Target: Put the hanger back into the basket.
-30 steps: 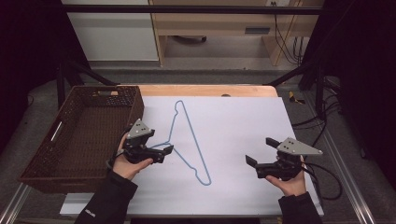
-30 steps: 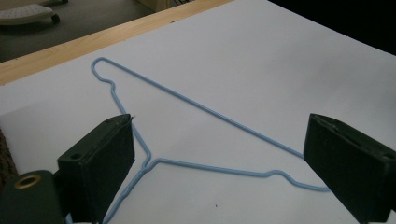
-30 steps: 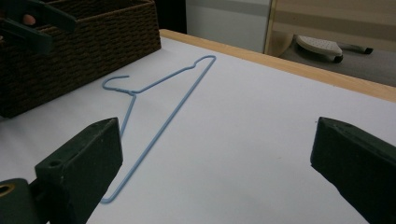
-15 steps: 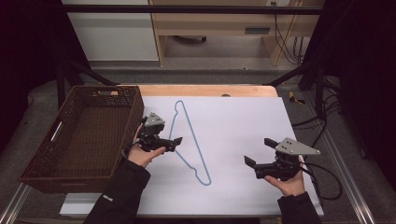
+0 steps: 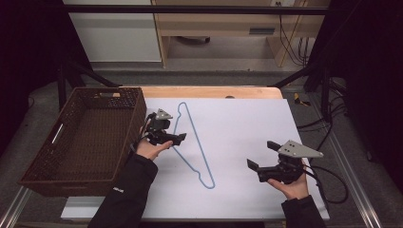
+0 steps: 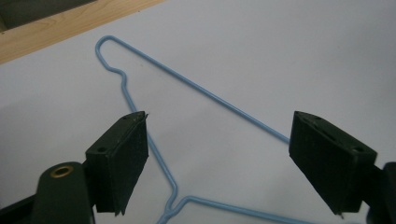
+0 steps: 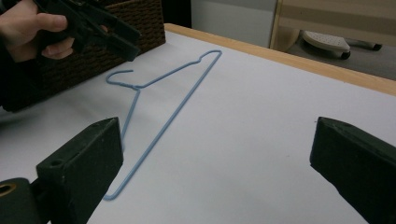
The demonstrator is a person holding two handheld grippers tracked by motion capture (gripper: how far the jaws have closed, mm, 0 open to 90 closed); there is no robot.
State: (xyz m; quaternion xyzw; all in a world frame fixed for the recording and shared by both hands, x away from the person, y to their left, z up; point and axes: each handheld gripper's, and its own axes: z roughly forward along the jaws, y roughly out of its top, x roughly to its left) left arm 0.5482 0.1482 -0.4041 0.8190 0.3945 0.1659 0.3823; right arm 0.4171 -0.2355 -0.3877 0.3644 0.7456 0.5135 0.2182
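Hanger (image 5: 195, 145), blue wire, lies flat on white sheet (image 5: 247, 128) covering the table (image 5: 209, 91); hook end points to table's left-rear, near the basket, long bar runs toward my side.

Largest to smallest, as I see it from the desk:

Table w/ white sheet: flat, wood edge showing at rear.

Wicker basket (image 5: 83, 142): brown, sits at left edge just beside the sheet. Close to my left hand; it crowds the approach from that side.

Right gripper (image 5: 263, 154): held over right-front of sheet, jaws wide apart, nothing between them, well apart from hanger.

Left gripper (image 5: 177, 137): over the hanger neck, jaws have just been closing, yet gap is wide. In left gripper view the wire (image 6: 154, 154) passes just beside the left pad (image 6: 123, 158); right pad stands off to the far side. No grip on it.

Risks, my judgement: wire is thin and flush w/ sheet, so pads may close over it and slip off, or pinch sheet along w/ it. Off-centre wire could get pushed sideways instead of clamped. If lifted by neck alone, long bar will likely swing and may catch basket rim.
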